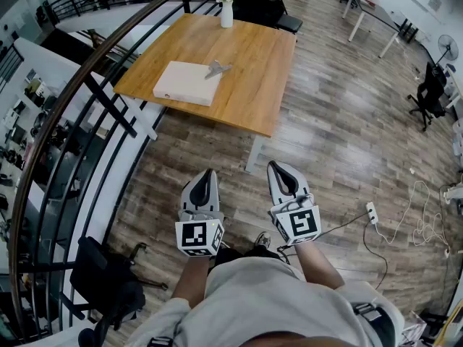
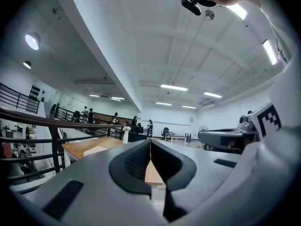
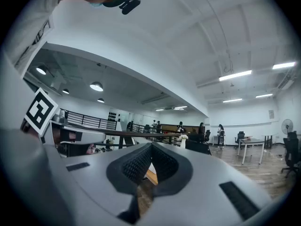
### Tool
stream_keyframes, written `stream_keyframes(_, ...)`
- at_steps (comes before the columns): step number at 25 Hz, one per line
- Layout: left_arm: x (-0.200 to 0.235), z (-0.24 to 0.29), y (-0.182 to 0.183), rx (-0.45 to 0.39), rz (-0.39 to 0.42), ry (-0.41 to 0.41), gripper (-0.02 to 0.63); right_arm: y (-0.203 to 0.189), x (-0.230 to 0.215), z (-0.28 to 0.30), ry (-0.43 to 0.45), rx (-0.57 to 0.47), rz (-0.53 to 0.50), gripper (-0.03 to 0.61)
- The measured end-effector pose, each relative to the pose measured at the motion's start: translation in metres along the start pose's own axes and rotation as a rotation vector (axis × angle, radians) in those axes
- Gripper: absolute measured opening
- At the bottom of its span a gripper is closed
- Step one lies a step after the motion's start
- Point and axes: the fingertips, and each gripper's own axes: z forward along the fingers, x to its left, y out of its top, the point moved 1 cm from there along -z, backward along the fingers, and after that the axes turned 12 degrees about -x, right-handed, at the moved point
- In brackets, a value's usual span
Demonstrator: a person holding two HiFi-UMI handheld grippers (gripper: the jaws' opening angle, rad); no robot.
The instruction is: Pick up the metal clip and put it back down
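Note:
The metal clip (image 1: 216, 69) lies on the far right corner of a flat white box (image 1: 187, 82) on a wooden table (image 1: 246, 63), well ahead of me. Both grippers are held close to the person's body, over the floor and far short of the table. My left gripper (image 1: 207, 173) is shut with nothing between its tips, and my right gripper (image 1: 280, 168) is shut and empty too. In the left gripper view the left gripper (image 2: 150, 142) has its pads meeting, with the table (image 2: 82, 148) beyond. In the right gripper view the right gripper (image 3: 151, 146) also has its pads together.
A white vase (image 1: 226, 9) with flowers stands at the table's far edge. A curved black railing (image 1: 87, 85) runs along the left. A power strip and white cable (image 1: 376, 219) lie on the wood floor to the right. Office chairs (image 1: 428, 92) stand farther right. People stand in the distance.

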Motion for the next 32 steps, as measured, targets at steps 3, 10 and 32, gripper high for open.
stream_keyframes(3, 0.019, 0.001, -0.003, -0.007, 0.0, -0.005, 0.026, -0.006, 0.01, 0.017, -0.003, -0.003, -0.002, 0.026)
stream_keyframes(10, 0.051, -0.008, -0.024, 0.033, -0.017, -0.019, 0.026, -0.026, 0.033, 0.034, -0.026, 0.028, 0.008, 0.026)
stream_keyframes(32, 0.071, 0.223, -0.086, 0.171, 0.024, -0.063, 0.026, -0.097, -0.137, 0.198, 0.025, 0.053, 0.098, 0.028)
